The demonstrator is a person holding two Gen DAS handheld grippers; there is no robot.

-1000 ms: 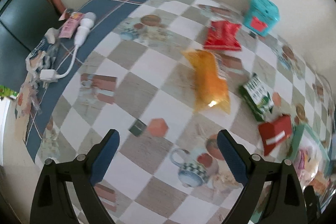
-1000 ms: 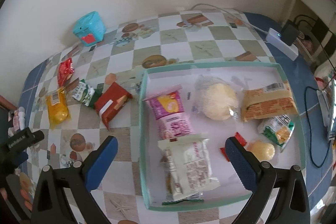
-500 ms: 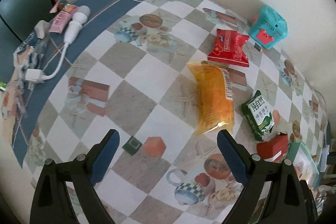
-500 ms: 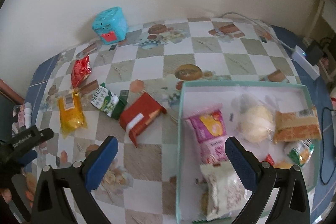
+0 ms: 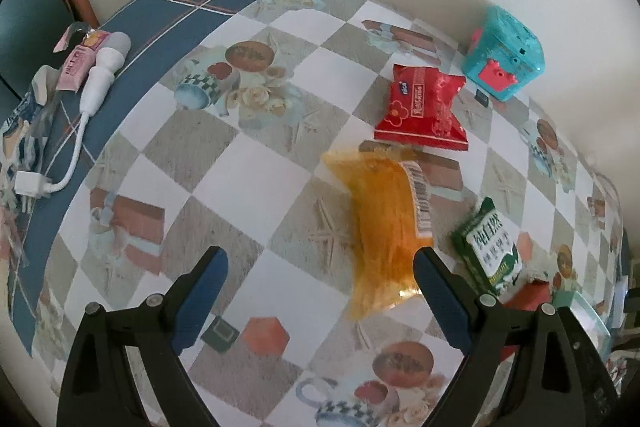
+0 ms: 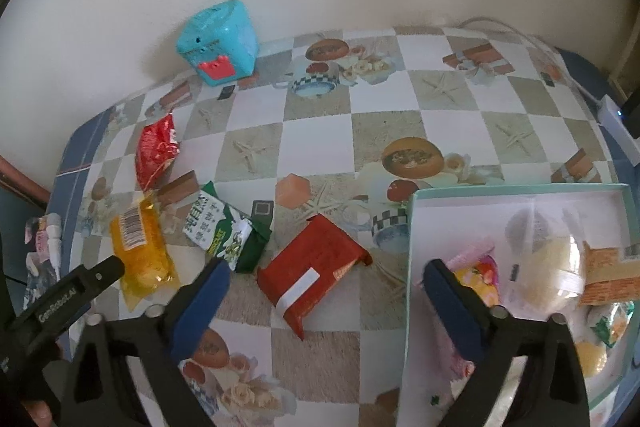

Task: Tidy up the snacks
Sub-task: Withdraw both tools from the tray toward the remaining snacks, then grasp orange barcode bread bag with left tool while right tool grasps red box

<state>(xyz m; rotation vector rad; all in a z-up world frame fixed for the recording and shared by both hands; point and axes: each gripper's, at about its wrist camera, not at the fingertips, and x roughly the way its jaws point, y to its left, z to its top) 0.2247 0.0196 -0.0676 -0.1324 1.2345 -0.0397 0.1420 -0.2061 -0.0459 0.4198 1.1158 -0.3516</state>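
- We judge the step in hand to be the reach for the loose snacks on the table (image 6: 320, 131): four of them lie outside the teal-rimmed box (image 6: 412, 267), which already holds several packets.
- Our left tongs (image 5: 320, 279) are spread wide and grip nothing. They hover above the checked cloth, with the orange packet (image 5: 384, 227) lying just inside the right-hand finger.
- To take the orange packet, we would need to shift the left tongs a little to the right so that it sits between both fingers, then lower and close across its narrow width. The wrapper looks soft and slippery, so we expect it to buckle if it is pinched near an end.
- Our right tongs (image 6: 326, 299) are likewise open and empty. They are held above the table with the red packet (image 6: 312, 267) between and just ahead of the fingers, and the right finger is over the box's left wall.
- The red packet calls for a short drop and a squeeze, then a carry sideways into the box just beside it.
- The green packet (image 6: 228, 231) lies between the orange and red ones, and a red foil pouch (image 5: 424, 111) lies farther back, near a teal toy box (image 5: 504, 55) by the wall.
- Both tongs point forward and downward at the table; the left tool's dark body shows at the lower left of the right wrist view.
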